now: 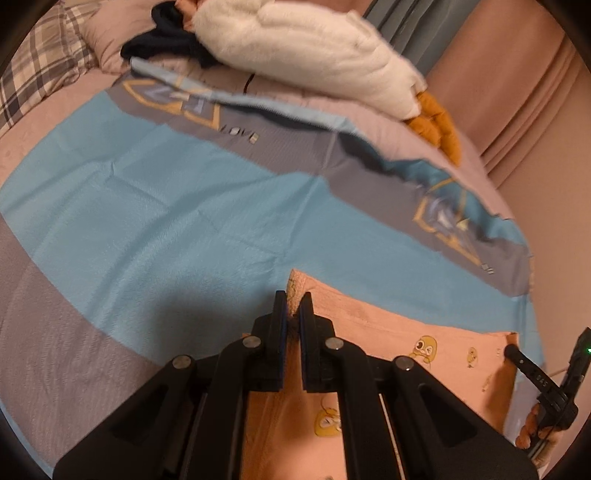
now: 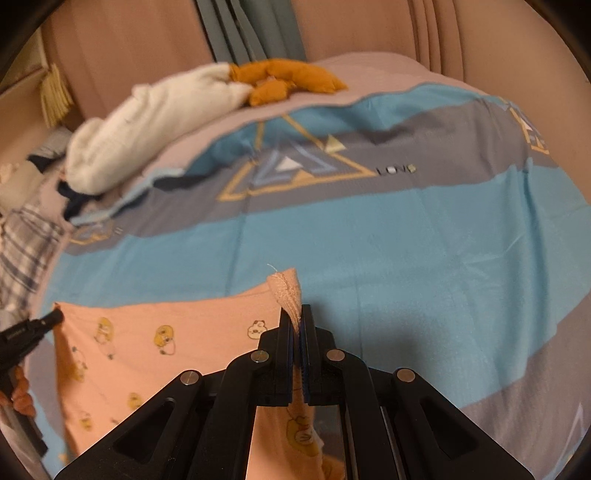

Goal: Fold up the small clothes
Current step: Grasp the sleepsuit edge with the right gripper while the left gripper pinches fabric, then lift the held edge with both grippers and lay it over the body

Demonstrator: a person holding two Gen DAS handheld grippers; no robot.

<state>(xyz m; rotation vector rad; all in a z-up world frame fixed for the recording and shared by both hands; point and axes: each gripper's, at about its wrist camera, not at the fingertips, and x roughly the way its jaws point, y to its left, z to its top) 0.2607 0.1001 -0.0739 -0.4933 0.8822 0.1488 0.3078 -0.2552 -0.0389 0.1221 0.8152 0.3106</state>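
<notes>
A small peach-pink garment (image 1: 399,347) printed with yellow cartoon ducks hangs stretched between my two grippers above a blue and grey bed sheet (image 1: 155,206). My left gripper (image 1: 292,299) is shut on its left hemmed corner. My right gripper (image 2: 298,314) is shut on the opposite corner, where the ribbed hem (image 2: 286,288) sticks up past the fingertips. The garment (image 2: 155,343) spreads leftward in the right wrist view. Each view catches the other gripper at its edge, the right gripper (image 1: 511,350) held by a hand, and the left gripper (image 2: 55,317).
A white fluffy blanket (image 1: 306,51) and an orange cloth (image 1: 436,122) lie at the far side of the bed. Dark clothes (image 1: 162,40) and a plaid pillow (image 1: 40,62) are at the far left. Pink curtains (image 2: 369,26) hang behind.
</notes>
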